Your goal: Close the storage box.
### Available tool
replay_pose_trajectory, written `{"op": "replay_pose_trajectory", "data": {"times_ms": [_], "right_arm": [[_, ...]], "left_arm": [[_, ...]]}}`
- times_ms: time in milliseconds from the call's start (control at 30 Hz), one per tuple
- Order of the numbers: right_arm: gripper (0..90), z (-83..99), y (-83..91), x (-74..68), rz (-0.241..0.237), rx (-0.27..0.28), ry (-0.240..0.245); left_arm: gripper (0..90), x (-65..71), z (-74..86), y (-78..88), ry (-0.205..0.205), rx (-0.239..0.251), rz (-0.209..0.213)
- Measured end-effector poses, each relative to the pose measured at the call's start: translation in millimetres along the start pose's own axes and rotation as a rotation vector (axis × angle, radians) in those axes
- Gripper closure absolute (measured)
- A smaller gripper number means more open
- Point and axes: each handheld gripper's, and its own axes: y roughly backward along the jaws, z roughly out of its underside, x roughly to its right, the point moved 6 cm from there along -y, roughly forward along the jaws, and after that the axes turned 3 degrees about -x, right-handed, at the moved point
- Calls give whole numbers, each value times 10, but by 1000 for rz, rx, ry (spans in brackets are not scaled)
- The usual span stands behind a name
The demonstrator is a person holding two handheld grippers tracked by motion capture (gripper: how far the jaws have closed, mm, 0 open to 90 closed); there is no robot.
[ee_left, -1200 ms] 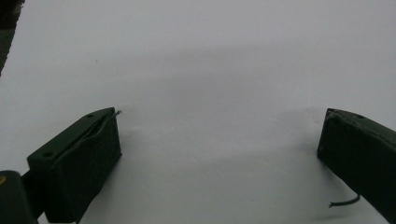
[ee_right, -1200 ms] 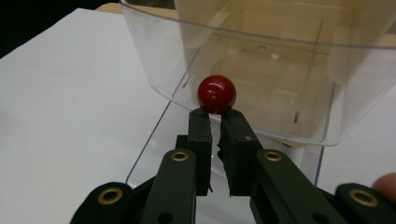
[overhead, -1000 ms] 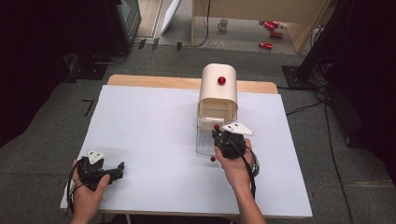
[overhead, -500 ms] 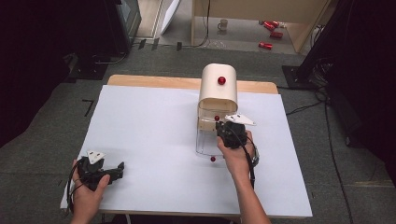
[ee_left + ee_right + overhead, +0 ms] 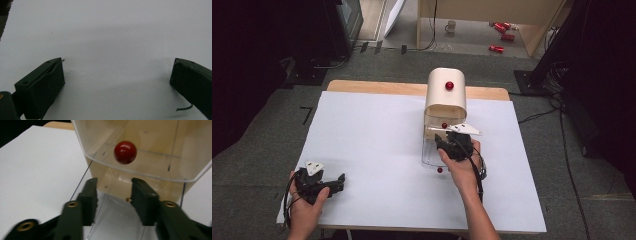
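Right now the right gripper (image 5: 447, 142) sits at the open front of the cream box with a rounded top and see-through plastic walls (image 5: 445, 97). Its two black jaws have just been opening, and nothing is between them now. In the right gripper view a shiny red ball (image 5: 125, 152) is just above and ahead of the jaws, inside the clear plastic part of the box (image 5: 160, 157). It looks a bit blurry, so it may be dropping or rolling. I think the jaws opened to let the ball go into the box.

A second small red ball (image 5: 440, 170) lies on the white table top (image 5: 372, 145), just beside the person's right hand (image 5: 462, 167). It may be waiting for its turn. A round red knob (image 5: 449, 85) sits on the rounded top of the box.

Far away, the left gripper (image 5: 329, 182) rests near the front left corner of the table. Its jaws are wide apart and hold nothing. It stays out of the way because the job looks like it needs one hand.
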Motion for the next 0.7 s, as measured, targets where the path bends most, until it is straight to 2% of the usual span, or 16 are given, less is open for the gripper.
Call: {"op": "replay_pose_trajectory", "data": {"times_ms": [167,267,433,700], "right_arm": [[129,81,55,-16,18,-30,-15],[0,134,98,-22,25,-51,-13],[0,224,208,-32,22,-43,-2],[0,444,367,-25,57,-43,-16]], "left_arm": [[0,-1,1,1,-2,-2,0],[0,-1,1,1,-2,-2,1],[0,-1,-1,0,-2,-2,2],[0,0,-1,0,-1,-3,2]]}}
